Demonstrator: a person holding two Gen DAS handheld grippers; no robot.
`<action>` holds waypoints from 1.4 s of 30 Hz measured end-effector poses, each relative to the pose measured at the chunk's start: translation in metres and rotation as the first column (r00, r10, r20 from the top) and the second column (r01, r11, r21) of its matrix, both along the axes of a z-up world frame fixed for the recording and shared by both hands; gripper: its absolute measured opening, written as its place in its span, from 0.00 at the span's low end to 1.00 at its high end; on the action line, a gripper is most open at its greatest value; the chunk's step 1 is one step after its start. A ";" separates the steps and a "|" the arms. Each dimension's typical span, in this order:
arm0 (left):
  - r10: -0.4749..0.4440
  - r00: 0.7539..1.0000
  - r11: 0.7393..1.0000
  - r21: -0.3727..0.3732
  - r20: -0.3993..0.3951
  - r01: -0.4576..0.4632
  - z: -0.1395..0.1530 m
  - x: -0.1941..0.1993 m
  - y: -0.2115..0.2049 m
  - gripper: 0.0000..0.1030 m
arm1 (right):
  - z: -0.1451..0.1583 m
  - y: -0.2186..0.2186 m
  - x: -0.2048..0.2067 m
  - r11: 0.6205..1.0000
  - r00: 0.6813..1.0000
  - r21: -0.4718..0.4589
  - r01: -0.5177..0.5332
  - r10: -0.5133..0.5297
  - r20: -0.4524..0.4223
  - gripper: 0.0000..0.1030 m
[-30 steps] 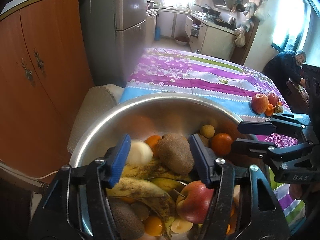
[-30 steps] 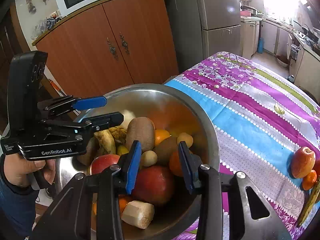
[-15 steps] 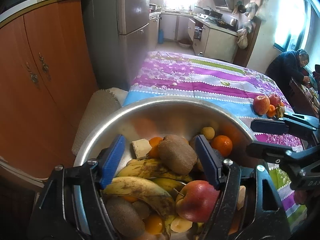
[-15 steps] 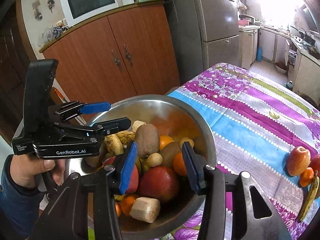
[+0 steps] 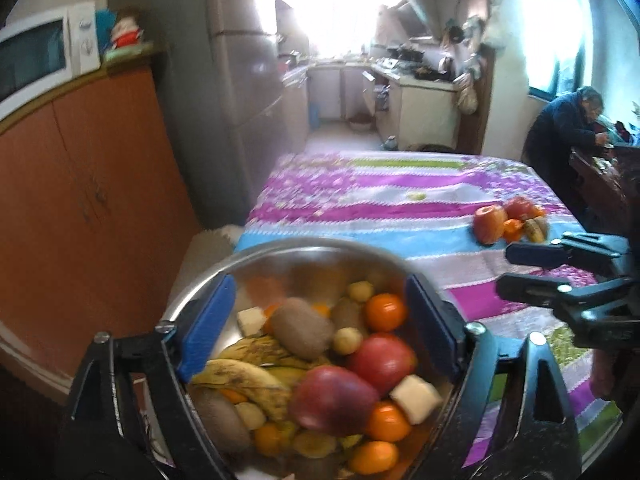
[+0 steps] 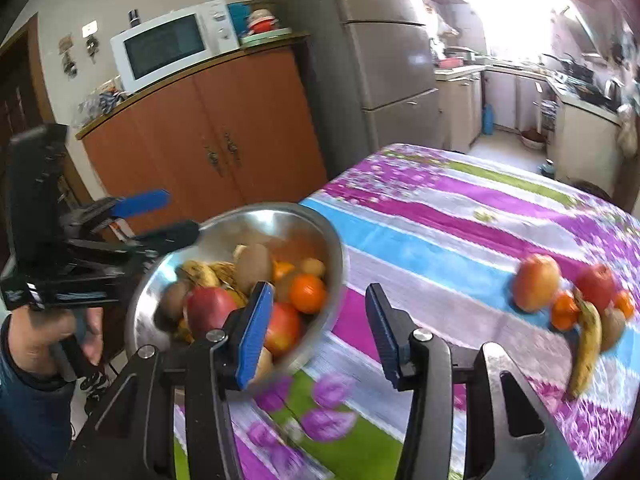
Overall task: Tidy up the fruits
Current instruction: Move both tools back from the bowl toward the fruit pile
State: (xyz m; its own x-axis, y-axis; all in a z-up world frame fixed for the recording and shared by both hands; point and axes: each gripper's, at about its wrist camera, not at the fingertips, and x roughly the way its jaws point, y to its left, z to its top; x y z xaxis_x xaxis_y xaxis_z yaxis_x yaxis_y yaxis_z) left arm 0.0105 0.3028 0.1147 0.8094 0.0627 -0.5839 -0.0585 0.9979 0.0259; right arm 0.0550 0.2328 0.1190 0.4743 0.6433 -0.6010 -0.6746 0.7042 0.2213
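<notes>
Two hand-held grippers, left and right, spread wide, empty, over fruit bowl; no legible writing.

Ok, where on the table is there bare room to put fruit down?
The tablecloth lies bare between the steel bowl and the fruit pile, and across the far stripes toward the kitchen. The bowl itself is crowded, as is the spot at the pile.
</notes>
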 end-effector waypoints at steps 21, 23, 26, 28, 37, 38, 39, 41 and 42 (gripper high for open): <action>-0.191 0.982 0.981 -0.011 0.002 0.191 -0.009 0.024 -0.152 1.00 | -0.076 -0.193 0.011 0.968 0.965 -0.015 0.249 -0.249 -0.084 0.54; -0.210 0.978 0.977 -0.035 -0.007 0.210 -0.017 0.031 -0.166 1.00 | -0.080 -0.200 0.014 0.966 0.962 -0.001 0.257 -0.256 -0.093 0.55; -0.239 0.970 0.969 -0.077 -0.032 0.236 -0.035 0.042 -0.181 1.00 | -0.088 -0.212 0.016 0.959 0.954 0.021 0.283 -0.279 -0.111 0.65; -0.248 0.966 0.965 -0.102 -0.066 0.241 -0.053 0.052 -0.189 1.00 | -0.094 -0.219 0.020 0.953 0.946 0.027 0.301 -0.296 -0.132 0.66; -0.207 0.959 0.974 -0.135 -0.193 0.183 -0.110 0.077 -0.188 1.00 | -0.104 -0.205 0.022 0.886 0.915 -0.262 0.383 -0.403 -0.024 0.82; -0.202 0.958 0.975 -0.137 -0.206 0.176 -0.114 0.079 -0.186 1.00 | -0.107 -0.199 0.022 0.870 0.912 -0.305 0.388 -0.409 -0.008 0.82; -0.198 0.956 0.975 -0.140 -0.215 0.170 -0.117 0.081 -0.185 1.00 | -0.109 -0.197 0.022 0.865 0.912 -0.319 0.388 -0.410 -0.003 0.82; -0.193 0.955 0.976 -0.147 -0.224 0.163 -0.123 0.081 -0.182 1.00 | -0.110 -0.193 0.021 0.863 0.913 -0.325 0.386 -0.409 -0.002 0.82; -0.191 0.955 0.975 -0.152 -0.229 0.159 -0.125 0.080 -0.181 1.00 | -0.110 -0.192 0.022 0.865 0.914 -0.326 0.381 -0.406 -0.008 0.82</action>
